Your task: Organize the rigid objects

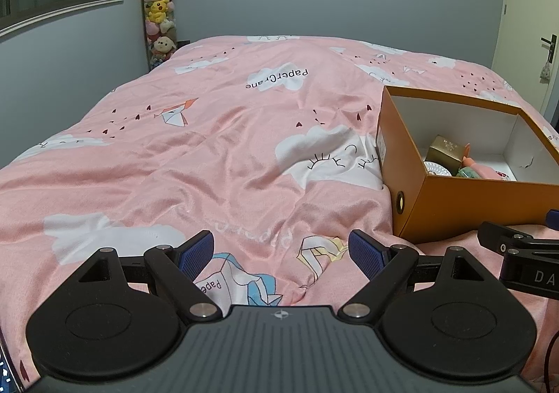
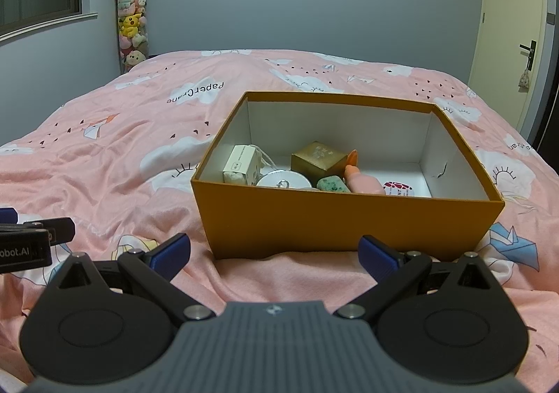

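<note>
Box [image 2: 346,218] just ahead of right tongs [image 2: 274,253], tongs spread, seemingly empty.

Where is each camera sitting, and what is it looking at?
Left wrist: sits on the left tongs, open and empty; looks along the pink bed, orange box at right.
Right wrist: sits on the right tongs, open and empty; faces the orange box straight on, the gold box inside.
Both share: bed, box, toy tube.

Both grippers, left gripper [image 1: 280,253] and right gripper [image 2: 274,255]: matte black linkage arms, round disc housings, silver pivot screws, ribbed grey body with small cross logo. Blue ribbed pads [image 1: 195,255] on fingertips. White lettering on side housing, partly cut off.
</note>
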The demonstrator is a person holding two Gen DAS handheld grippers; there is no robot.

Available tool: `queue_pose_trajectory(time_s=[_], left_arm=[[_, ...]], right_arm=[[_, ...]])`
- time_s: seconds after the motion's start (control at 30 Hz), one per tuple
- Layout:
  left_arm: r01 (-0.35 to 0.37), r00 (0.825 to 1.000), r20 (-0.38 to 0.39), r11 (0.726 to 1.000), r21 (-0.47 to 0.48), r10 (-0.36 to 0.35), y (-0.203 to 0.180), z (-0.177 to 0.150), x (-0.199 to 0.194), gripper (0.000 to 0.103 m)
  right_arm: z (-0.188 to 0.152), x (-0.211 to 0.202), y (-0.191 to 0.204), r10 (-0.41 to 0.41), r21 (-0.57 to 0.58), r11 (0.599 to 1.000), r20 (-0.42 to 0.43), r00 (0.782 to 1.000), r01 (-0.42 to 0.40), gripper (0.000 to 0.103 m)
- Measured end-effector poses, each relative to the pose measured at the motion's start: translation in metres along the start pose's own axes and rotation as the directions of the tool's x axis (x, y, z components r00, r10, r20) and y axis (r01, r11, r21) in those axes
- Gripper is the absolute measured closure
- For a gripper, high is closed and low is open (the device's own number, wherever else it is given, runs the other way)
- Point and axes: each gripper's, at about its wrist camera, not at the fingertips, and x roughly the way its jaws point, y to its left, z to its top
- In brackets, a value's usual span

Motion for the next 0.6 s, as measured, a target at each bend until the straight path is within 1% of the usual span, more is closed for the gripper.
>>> queue_pose_trajectory(time_s=[0.6], left_arm=[[0.003, 1.000, 0.010, 1.000, 0.016, -0.003, 0.0013, -0.0018, 0.0001, 0.001]], right_arm=[[-0.0030, 0.0027, -0.0014, 0.011, -0.003, 1.000, -0.011, 1.000, -0.011, 0.003]])
